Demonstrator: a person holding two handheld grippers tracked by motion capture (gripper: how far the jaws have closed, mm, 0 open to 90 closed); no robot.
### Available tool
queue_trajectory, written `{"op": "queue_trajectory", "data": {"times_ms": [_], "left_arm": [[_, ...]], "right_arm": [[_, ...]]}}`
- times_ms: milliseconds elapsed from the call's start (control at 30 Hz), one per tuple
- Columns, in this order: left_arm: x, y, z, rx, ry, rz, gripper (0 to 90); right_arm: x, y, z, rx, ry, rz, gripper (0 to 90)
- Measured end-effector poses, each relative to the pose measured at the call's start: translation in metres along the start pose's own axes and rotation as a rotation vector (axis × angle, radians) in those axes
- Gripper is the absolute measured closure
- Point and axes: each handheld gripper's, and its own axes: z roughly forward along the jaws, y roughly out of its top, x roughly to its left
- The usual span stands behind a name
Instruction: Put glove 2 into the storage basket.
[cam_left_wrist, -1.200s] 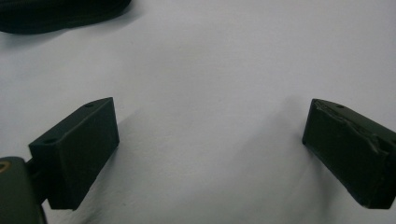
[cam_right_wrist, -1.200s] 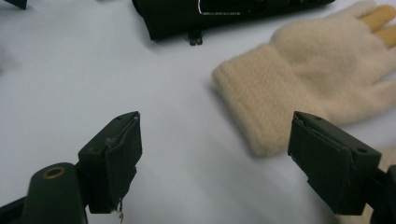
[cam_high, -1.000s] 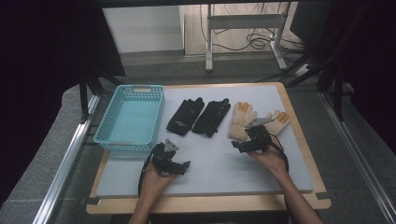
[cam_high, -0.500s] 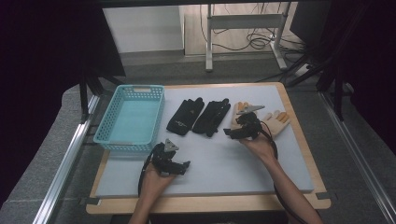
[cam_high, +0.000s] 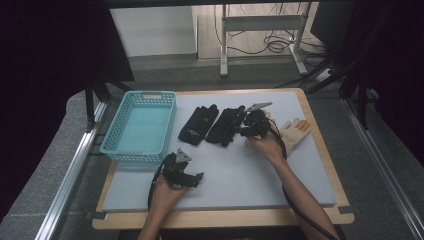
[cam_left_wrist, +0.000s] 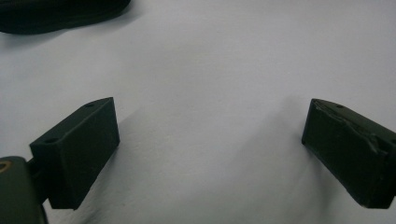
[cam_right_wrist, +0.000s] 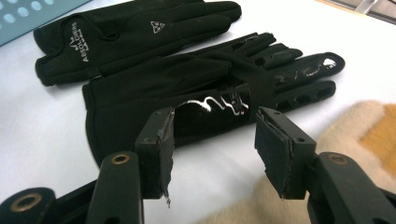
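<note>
Two black gloves lie side by side on the white mat: the left one (cam_high: 198, 125) and the right one (cam_high: 226, 126). My right gripper (cam_high: 240, 131) points at the right black glove (cam_right_wrist: 196, 88) from its right side. Its jaws have just been closing and stand half apart; the glove's near edge lies between the fingertips (cam_right_wrist: 161, 130), and the pads do not press on it. My left gripper (cam_high: 198, 179) rests near the front of the mat, and in its own view my left gripper (cam_left_wrist: 210, 130) stands wide open over bare mat.
A blue basket (cam_high: 140, 125) stands at the left of the mat. A pair of tan gloves (cam_high: 295, 132) lies right of the right hand, and the tan glove (cam_right_wrist: 359, 135) shows beside the right jaw. A black glove (cam_left_wrist: 60, 14) edges the left gripper view.
My right gripper has moved left, from over the tan gloves to the right black glove, and its jaws have narrowed. The left gripper has not moved.
</note>
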Motion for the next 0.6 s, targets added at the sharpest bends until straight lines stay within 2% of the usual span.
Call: {"op": "queue_trajectory", "data": {"times_ms": [67,267,367,600], "left_arm": [[0.000,0.000,0.000,0.002,-0.001,0.000,4.5],[0.000,0.000,0.000,0.002,-0.001,0.002,4.4],[0.000,0.000,0.000,0.002,-0.001,0.002,4.4],[0.000,0.000,0.000,0.000,-0.003,-0.002,4.4]], "right_arm": [[-0.001,0.003,0.004,0.004,-0.006,-0.003,46.5],[-0.004,0.012,0.020,0.020,-0.041,-0.006,38.1],[-0.005,0.017,0.028,0.021,-0.039,0.009,35.4],[-0.005,0.027,0.050,0.047,-0.070,0.035,34.0]]}}
